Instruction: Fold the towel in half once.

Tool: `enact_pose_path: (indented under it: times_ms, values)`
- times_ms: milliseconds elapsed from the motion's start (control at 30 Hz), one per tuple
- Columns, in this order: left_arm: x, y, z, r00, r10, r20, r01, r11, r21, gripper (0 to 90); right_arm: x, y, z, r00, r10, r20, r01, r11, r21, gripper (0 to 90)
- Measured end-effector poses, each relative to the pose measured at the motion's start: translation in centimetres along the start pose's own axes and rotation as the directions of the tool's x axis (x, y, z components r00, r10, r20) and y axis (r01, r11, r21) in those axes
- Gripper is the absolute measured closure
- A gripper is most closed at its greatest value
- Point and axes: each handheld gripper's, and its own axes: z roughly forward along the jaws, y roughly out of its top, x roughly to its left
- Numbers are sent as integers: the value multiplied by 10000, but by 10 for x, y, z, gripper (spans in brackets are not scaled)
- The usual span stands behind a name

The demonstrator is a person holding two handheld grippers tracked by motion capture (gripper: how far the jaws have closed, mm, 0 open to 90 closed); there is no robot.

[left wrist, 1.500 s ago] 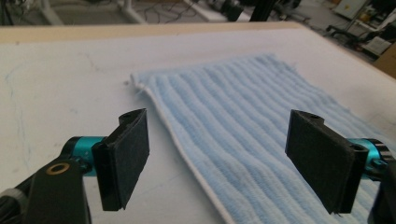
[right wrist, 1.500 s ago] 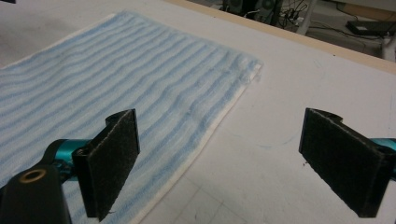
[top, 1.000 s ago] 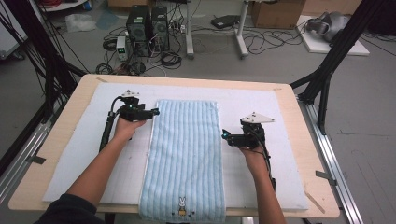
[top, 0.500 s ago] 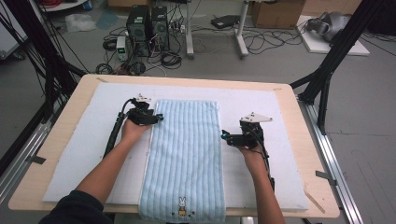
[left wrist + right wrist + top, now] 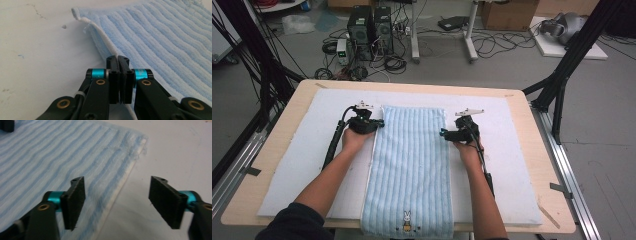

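A light blue striped towel (image 5: 412, 165) lies flat lengthwise on the white mat (image 5: 507, 150), a small rabbit emblem (image 5: 407, 218) at its near end. My left gripper (image 5: 379, 122) sits at the towel's left edge near the far corner. In the left gripper view its jaws have just closed, and my left gripper (image 5: 118, 59) is shut on the white hem of the towel (image 5: 162, 37). My right gripper (image 5: 443, 132) is at the towel's right edge near the far corner. Its jaws have been closing, but my right gripper (image 5: 117, 185) still stands open astride the hem of the towel (image 5: 50, 152), the pads clear of it.
The mat covers most of a wooden table (image 5: 539, 145). Beyond the far edge, computer towers (image 5: 369, 25) and loose cables lie on the floor. Black frame legs (image 5: 562, 75) stand at both sides of the table.
The left jaws have closed on the towel's left hem. The right hand has slid away along the right edge toward the far corner, and its jaws have narrowed.
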Motion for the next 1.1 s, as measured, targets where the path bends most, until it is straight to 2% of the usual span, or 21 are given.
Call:
enact_pose_path:
  times_ms: [33,100,200,233,267,300,367,433,500,533,667,733,867,967,1067,1100]
  values:
    - [0,0,0,10000,-88,44,88,9999,-48,873,0,3,5,9999,109,4,-109,9999,56,380]
    - [2,0,0,9997,-230,109,232,9997,-119,874,2,11,15,9999,13,100,-16,9996,267,448]
    - [5,0,0,9985,-510,200,514,9985,-202,875,7,20,29,9993,-264,257,245,9971,717,530]
    - [5,0,0,9981,-566,234,571,9981,-230,875,10,23,34,9979,-552,329,518,9941,957,559]
    - [6,0,0,9981,-573,240,579,9980,-239,876,12,24,36,9964,-734,428,691,9931,947,670]
    - [6,0,-1,9975,-647,270,655,9975,-275,876,13,25,37,9958,-857,317,826,9926,889,779]
    - [7,1,-2,9959,-849,308,865,9949,-528,876,16,25,39,9921,-1157,494,1114,9904,815,851]
    - [8,3,-3,9950,-975,225,990,9918,-802,878,16,25,39,9920,-1115,597,1072,9917,709,857]
    - [11,4,-4,9899,-1357,402,1391,9851,-1009,879,14,25,38,9934,-881,741,845,9952,501,858]
    - [12,4,-4,9896,-1375,415,1412,9843,-1057,878,13,25,37,9935,-854,757,831,9960,331,858]
    - [12,5,-8,9929,-1087,481,1134,9875,-1095,879,17,27,33,9939,-917,620,911,9958,130,858]
    - [13,5,-11,9909,-1149,701,1224,9859,-1141,878,17,26,29,9944,-928,505,935,9956,-104,858]
    - [9,6,-19,9910,-873,1015,995,9874,-1227,879,16,22,17,9972,-720,214,730,9961,-489,858]
    - [4,4,-27,9898,-731,1227,908,9853,-1449,879,15,17,6,9974,-718,-17,715,9949,-717,858]
    - [-2,5,-33,9902,-336,1358,508,9908,-1254,879,16,12,-7,9966,-776,-273,750,9934,-866,858]
    - [-4,5,-36,9905,-242,1355,433,9892,-1400,879,18,10,-11,9958,-845,-346,811,9928,-884,858]
